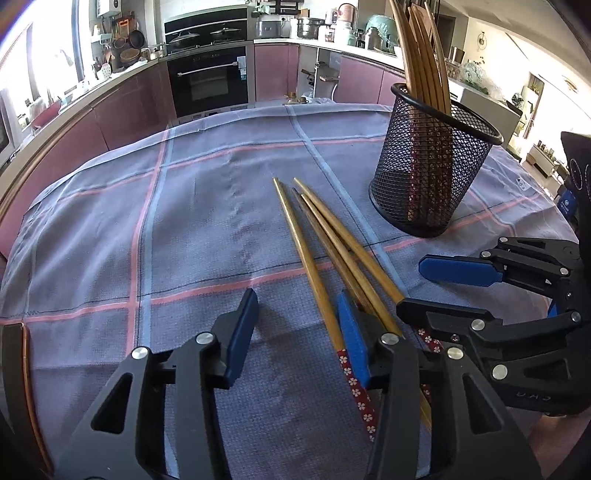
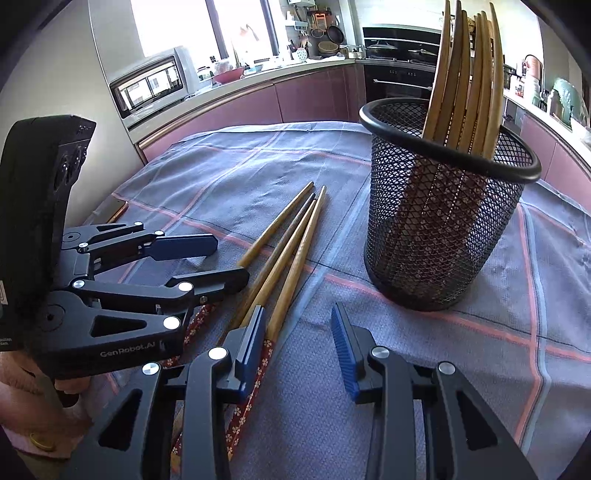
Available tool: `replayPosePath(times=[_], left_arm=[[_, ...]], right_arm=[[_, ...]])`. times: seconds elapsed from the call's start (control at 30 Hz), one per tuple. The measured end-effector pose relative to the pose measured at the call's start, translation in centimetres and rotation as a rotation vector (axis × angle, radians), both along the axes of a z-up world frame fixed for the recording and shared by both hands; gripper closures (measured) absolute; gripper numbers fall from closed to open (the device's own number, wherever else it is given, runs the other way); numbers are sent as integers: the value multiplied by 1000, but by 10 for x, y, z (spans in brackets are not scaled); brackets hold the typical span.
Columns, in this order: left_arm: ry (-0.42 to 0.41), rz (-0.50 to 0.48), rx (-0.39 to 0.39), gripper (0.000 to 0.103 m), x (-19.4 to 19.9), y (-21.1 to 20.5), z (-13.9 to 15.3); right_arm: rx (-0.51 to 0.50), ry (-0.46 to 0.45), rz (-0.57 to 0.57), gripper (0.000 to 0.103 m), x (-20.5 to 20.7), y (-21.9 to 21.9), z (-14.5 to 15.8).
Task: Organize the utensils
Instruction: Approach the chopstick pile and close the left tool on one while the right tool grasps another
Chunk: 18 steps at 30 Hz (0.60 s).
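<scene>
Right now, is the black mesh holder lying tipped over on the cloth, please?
No, the mesh holder stands upright on the cloth, with chopsticks sticking up from it.

black mesh holder [image 2: 436, 229], tan chopsticks [image 1: 314, 251] with red floral ends, blue-grey pink-checked cloth [image 1: 147, 221]

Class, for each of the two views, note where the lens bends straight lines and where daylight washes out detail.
Left wrist view: the counter edge bows along the left, and the window at upper left is blown out white. Right wrist view: the chopsticks in the mesh holder curve like ribs, and the window at top glares.
</scene>
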State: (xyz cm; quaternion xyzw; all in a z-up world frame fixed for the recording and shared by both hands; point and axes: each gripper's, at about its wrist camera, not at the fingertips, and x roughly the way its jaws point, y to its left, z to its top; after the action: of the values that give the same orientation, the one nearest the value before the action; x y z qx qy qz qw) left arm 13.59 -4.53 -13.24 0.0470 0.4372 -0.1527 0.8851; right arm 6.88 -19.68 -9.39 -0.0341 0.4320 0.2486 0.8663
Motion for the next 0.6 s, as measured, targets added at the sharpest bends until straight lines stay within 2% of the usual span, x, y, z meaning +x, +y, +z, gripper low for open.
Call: replayPosePath(times=[0.13, 0.27, 0.33, 0.6], left_arm=[[11, 4, -30, 60, 3, 4, 1], [6, 4, -23, 62, 5, 4, 2], [5, 3, -21, 67, 8, 3, 2], [10, -4, -21, 77, 20, -2, 0]], right_arm=[[-1, 0, -2, 68, 2, 1, 1], [-14, -6, -2, 69, 7, 7, 1], [-17, -4, -4, 73, 11, 9, 1], [-26, 3, -11, 85, 21, 14, 0]])
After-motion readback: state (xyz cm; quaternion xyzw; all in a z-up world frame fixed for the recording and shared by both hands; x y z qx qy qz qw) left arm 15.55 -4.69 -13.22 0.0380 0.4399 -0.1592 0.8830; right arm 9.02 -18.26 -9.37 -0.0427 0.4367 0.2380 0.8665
